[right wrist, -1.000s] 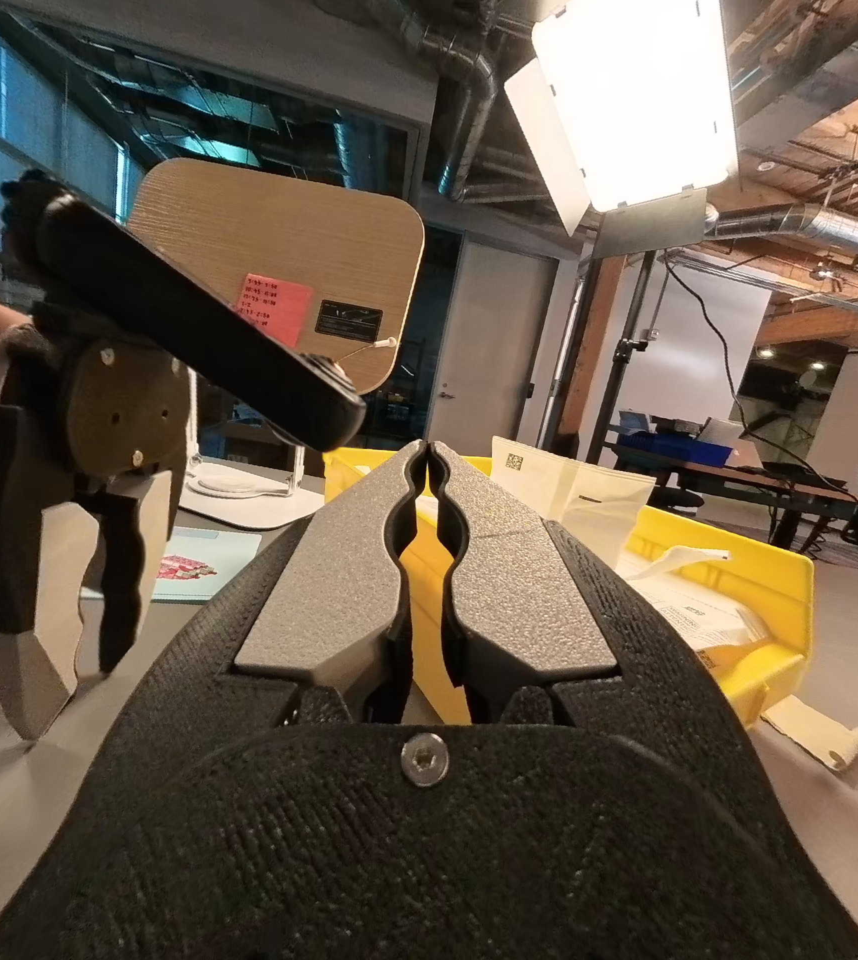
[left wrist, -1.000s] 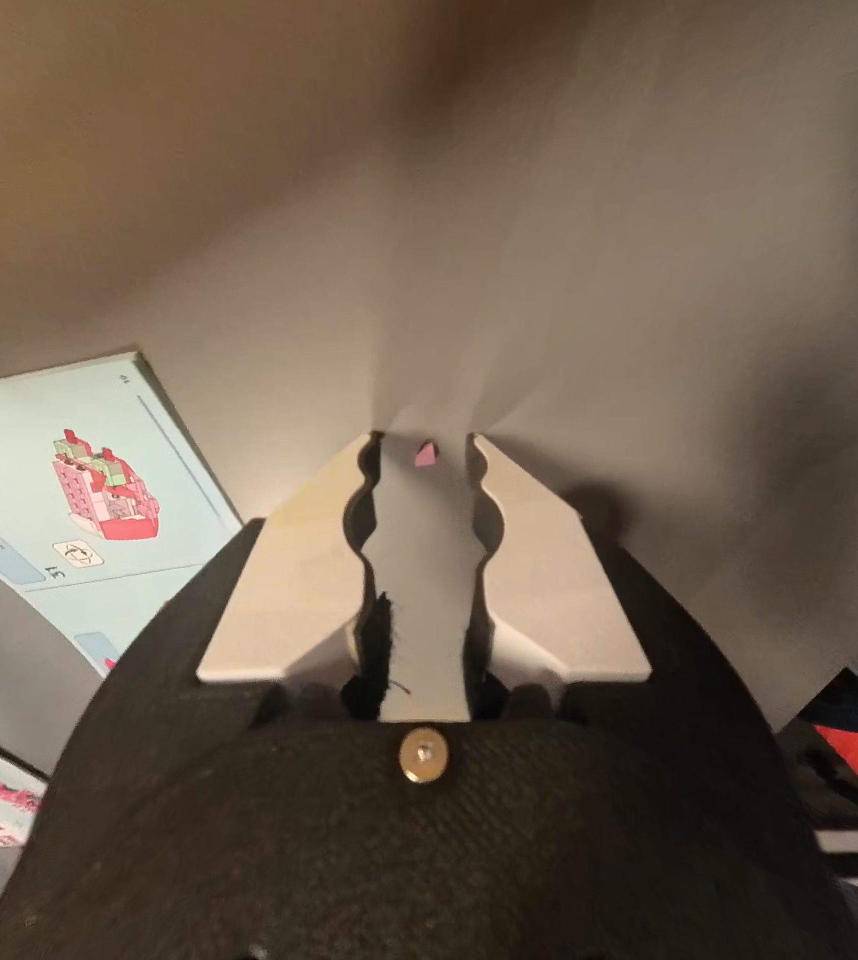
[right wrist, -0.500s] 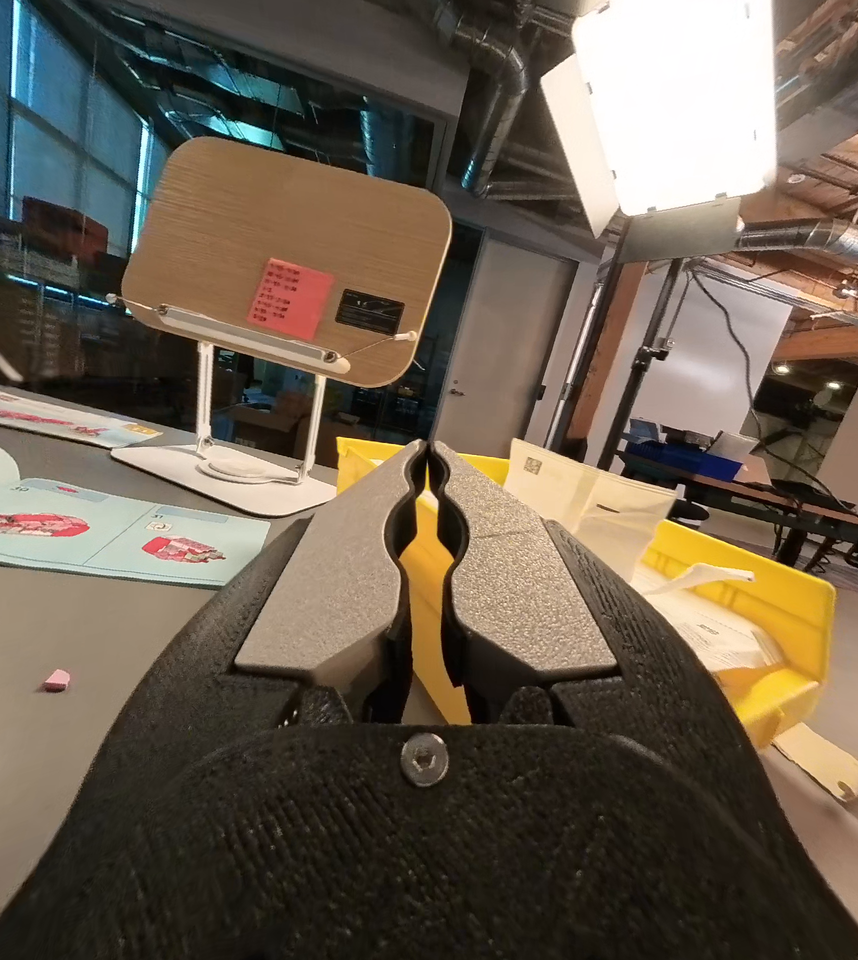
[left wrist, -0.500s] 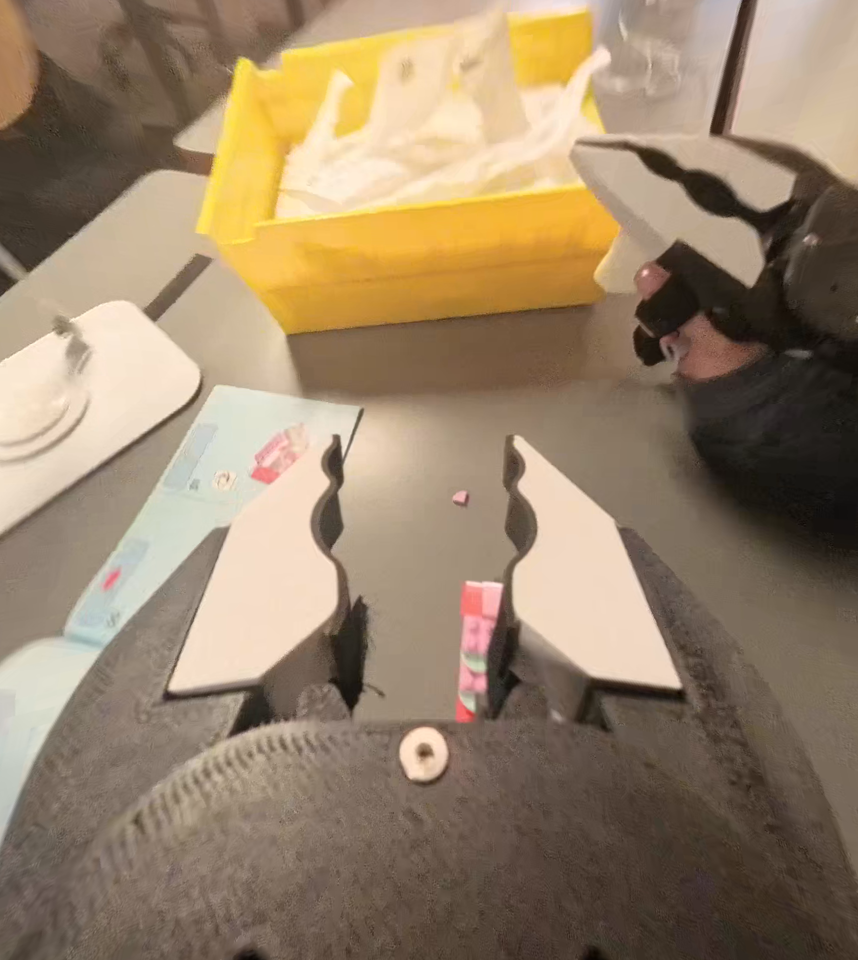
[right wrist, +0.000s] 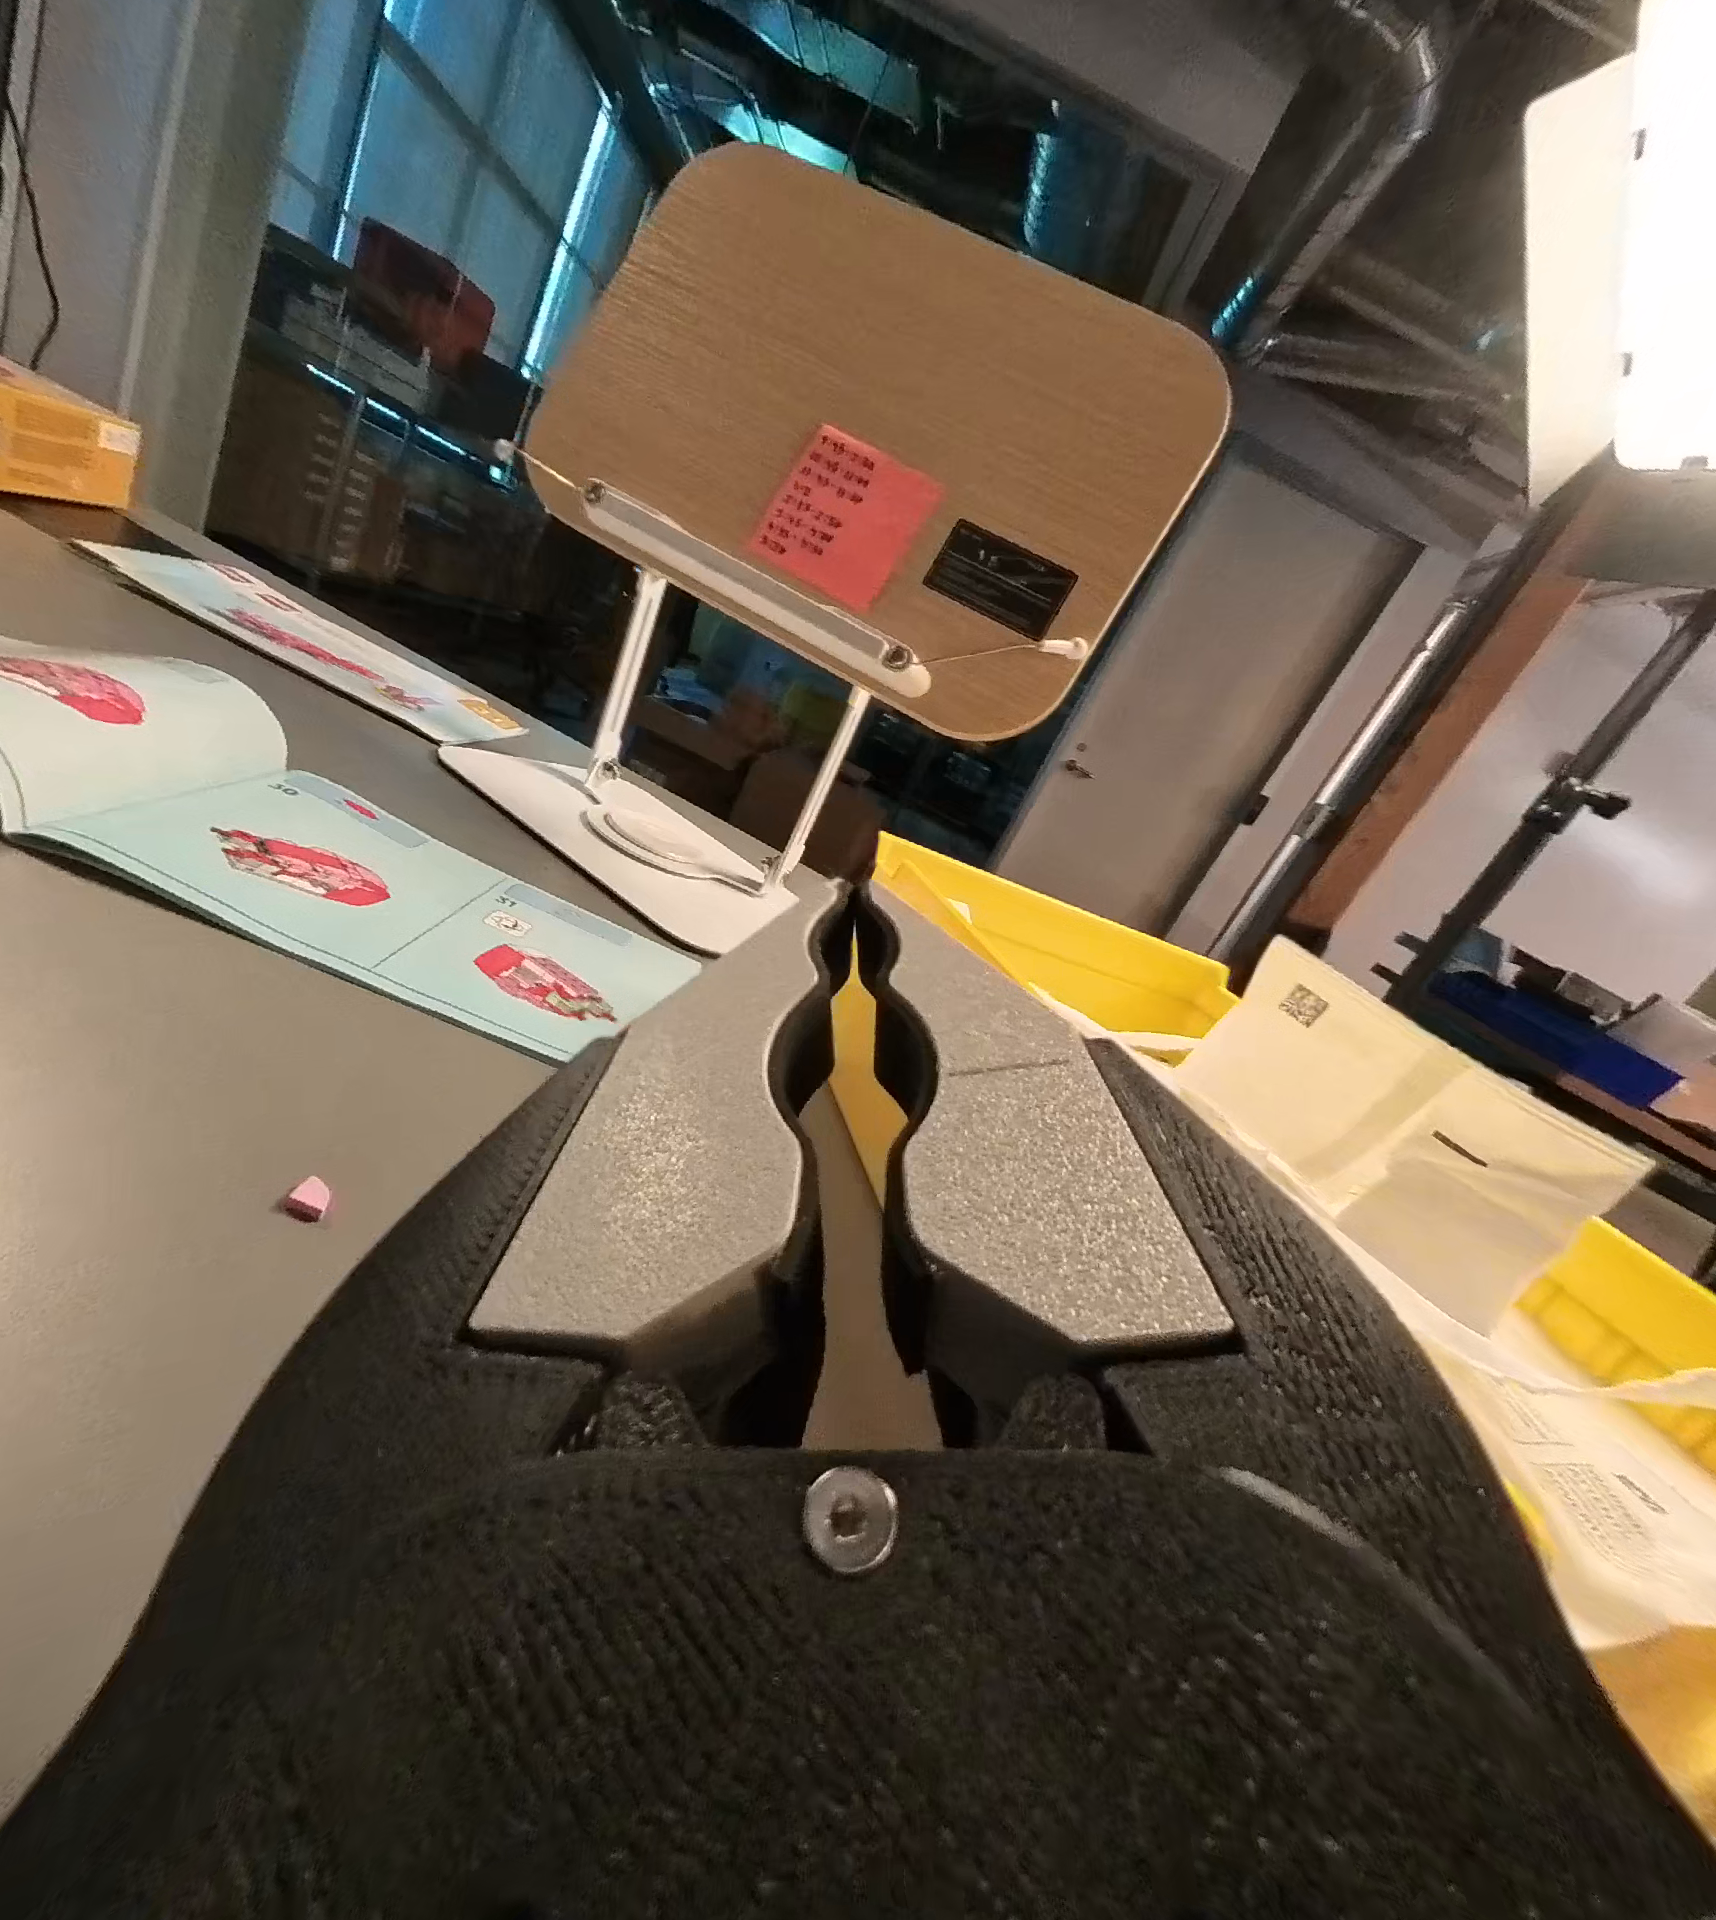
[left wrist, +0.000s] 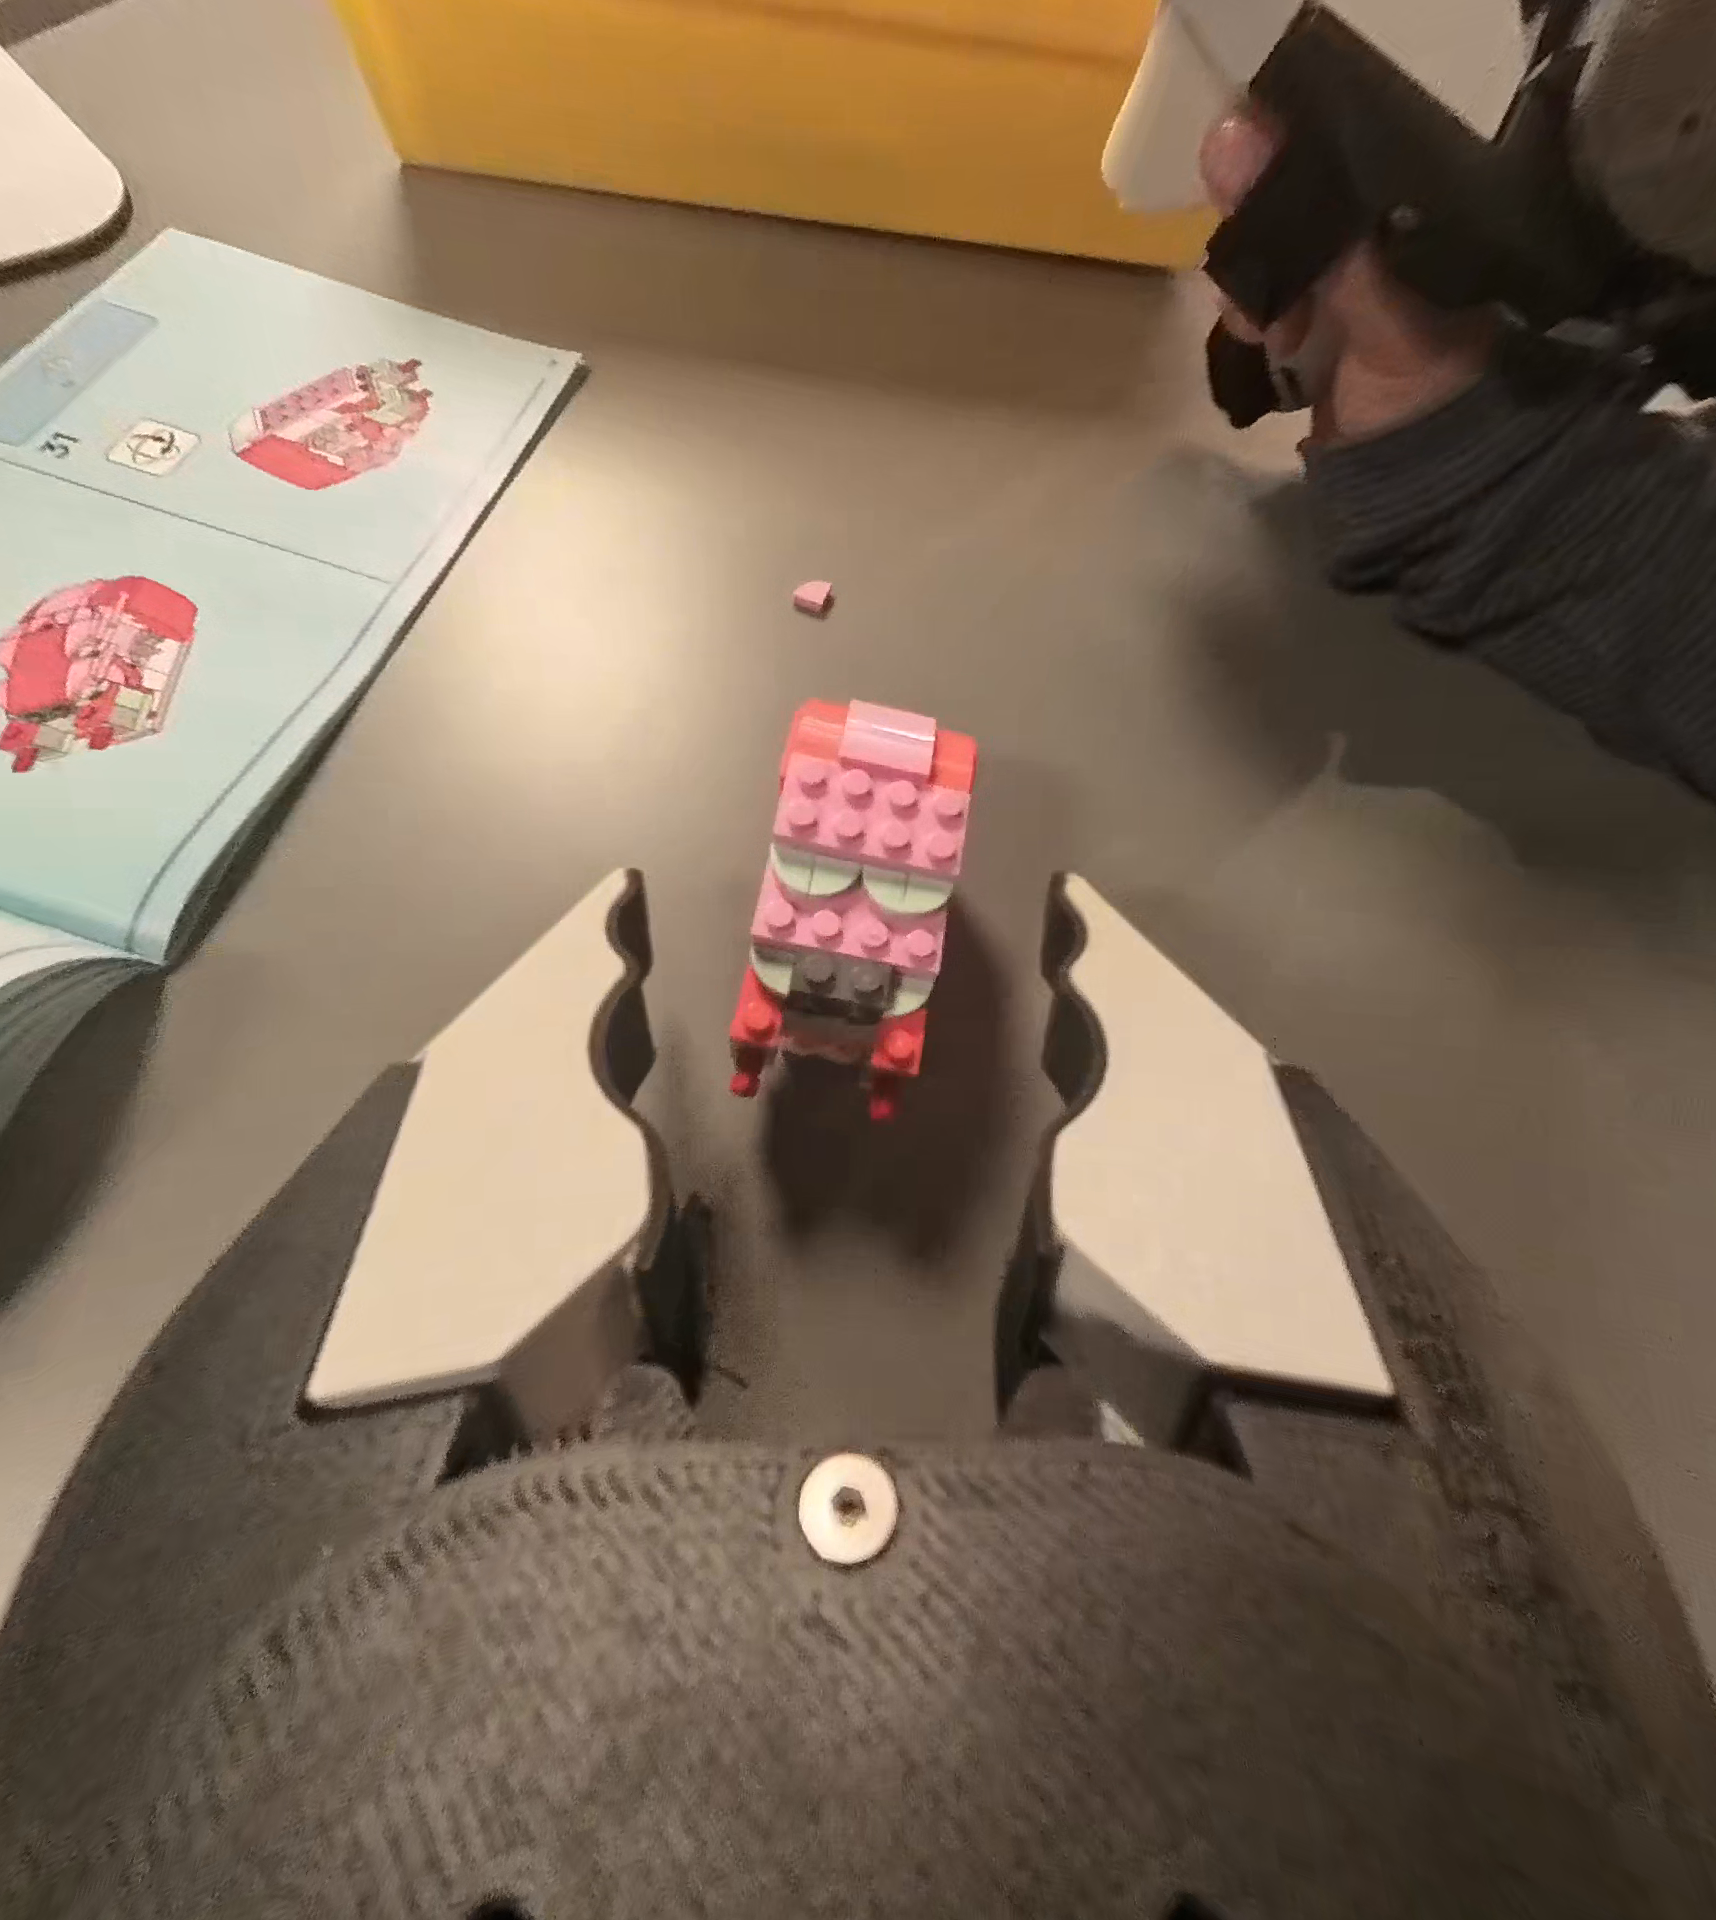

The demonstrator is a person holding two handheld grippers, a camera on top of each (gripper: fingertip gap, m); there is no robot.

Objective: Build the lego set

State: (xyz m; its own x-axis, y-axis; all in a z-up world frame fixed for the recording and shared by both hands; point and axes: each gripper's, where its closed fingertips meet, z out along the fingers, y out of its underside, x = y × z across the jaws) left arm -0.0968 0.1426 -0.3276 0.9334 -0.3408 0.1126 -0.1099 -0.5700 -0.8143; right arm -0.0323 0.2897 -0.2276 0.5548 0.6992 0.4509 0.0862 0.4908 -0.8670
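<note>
Left gripper (left wrist: 843,904): jaws wide apart, holding nothing. A pink and red brick model (left wrist: 859,883) stands on the grey table (left wrist: 937,499) between the fingertips, with clear gaps on both sides; neither pad touches it. A loose pink piece (left wrist: 813,596) lies on the table beyond the model, apart from it.

Right gripper (right wrist: 854,904): fingers clenched together, tips meeting on nothing. It is held by a hand (left wrist: 1353,353) in a dark sleeve, near the right end of the bin.

Container: one yellow bin (right wrist: 1093,945) sits at the far side of the table, just beside the right gripper. It holds cream paper bags (right wrist: 1353,1091) and crumpled white paper packets (right wrist: 1612,1455), heaped up to and above the rim. What lies beneath them is hidden. In the left wrist view only the bin's front wall (left wrist: 781,114) shows; its contents are out of sight there.

Surroundings: an open instruction booklet (left wrist: 158,540) with pale blue pages lies to the left of the model. Behind it stands a wooden book stand (right wrist: 875,436) on a white base (right wrist: 625,831). A yellow box (right wrist: 12,436) rests at the far left of the table.
</note>
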